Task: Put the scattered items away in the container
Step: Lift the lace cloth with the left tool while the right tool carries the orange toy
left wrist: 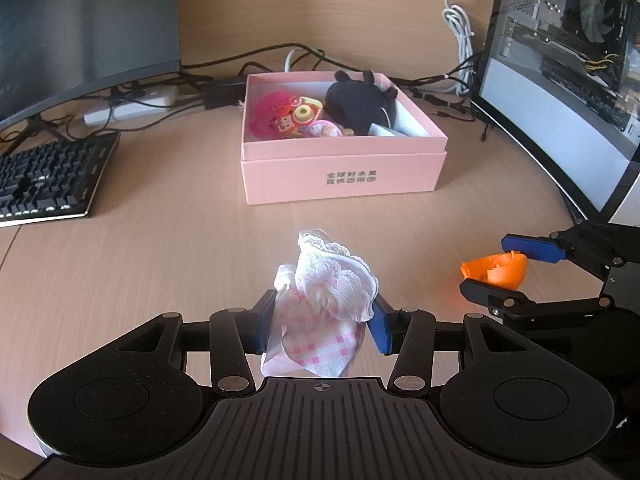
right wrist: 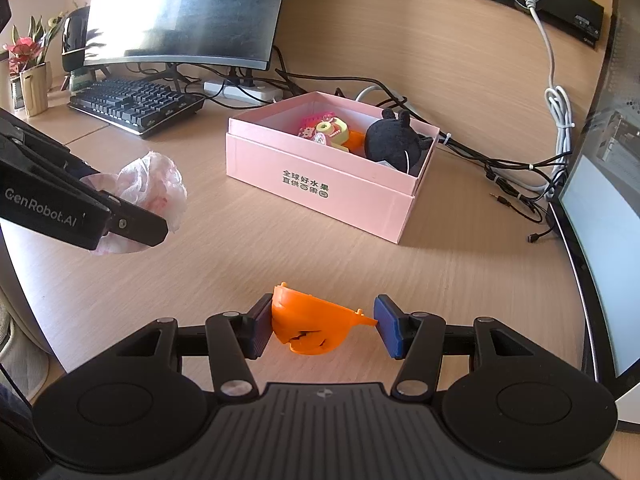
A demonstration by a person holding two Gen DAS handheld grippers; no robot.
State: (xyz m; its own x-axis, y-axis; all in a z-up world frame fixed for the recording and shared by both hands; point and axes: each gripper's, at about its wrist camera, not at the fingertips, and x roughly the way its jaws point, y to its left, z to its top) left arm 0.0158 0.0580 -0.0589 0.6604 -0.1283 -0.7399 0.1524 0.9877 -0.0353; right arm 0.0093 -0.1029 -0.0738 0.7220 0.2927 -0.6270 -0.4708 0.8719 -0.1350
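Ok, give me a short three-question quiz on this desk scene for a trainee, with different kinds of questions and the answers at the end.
1. True or false: the pink box already holds a black plush toy.
2. What does the left gripper grip? A) the pink checked cloth B) a keyboard C) a cable
3. Fill in: the right gripper brackets an ____ plastic piece.

Key: 1 true; 2 A; 3 orange.
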